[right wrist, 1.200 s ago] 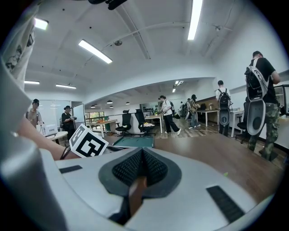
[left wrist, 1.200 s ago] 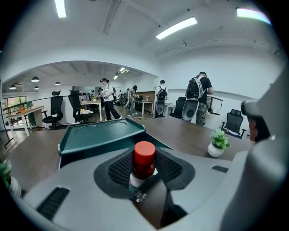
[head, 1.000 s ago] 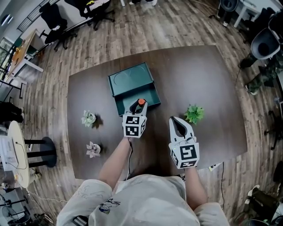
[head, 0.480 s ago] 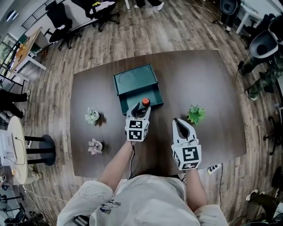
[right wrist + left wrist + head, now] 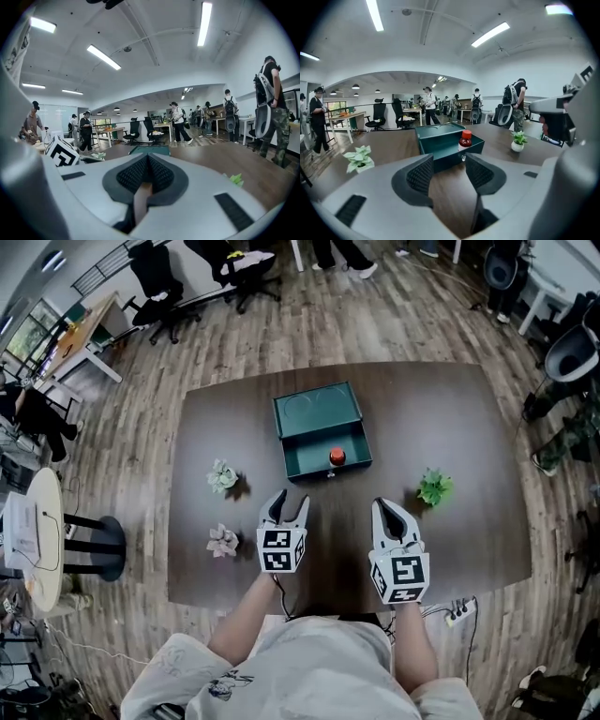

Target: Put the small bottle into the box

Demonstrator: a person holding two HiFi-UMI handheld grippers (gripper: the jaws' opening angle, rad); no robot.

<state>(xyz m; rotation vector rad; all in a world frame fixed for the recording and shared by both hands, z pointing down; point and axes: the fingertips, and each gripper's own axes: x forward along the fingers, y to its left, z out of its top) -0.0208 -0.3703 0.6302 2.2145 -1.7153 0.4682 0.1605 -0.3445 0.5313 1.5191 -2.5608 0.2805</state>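
Observation:
The small bottle (image 5: 337, 457), brown with a red cap, stands upright inside the open dark green box (image 5: 312, 440) at the middle back of the table; it also shows in the left gripper view, bottle (image 5: 464, 139) in the box (image 5: 440, 145). My left gripper (image 5: 284, 507) hangs over the table in front of the box, jaws open, nothing between them (image 5: 449, 174). My right gripper (image 5: 390, 516) is to the right of it, shut and empty (image 5: 148, 172).
Two small potted plants (image 5: 222, 476) (image 5: 223, 540) stand on the left of the brown table (image 5: 469, 456), a green one (image 5: 434, 488) on the right. Office chairs, desks and standing people surround the table on the wooden floor.
My left gripper let go of the bottle, left it in the box and drew back toward me with its jaws open. The right gripper stayed about where it was.

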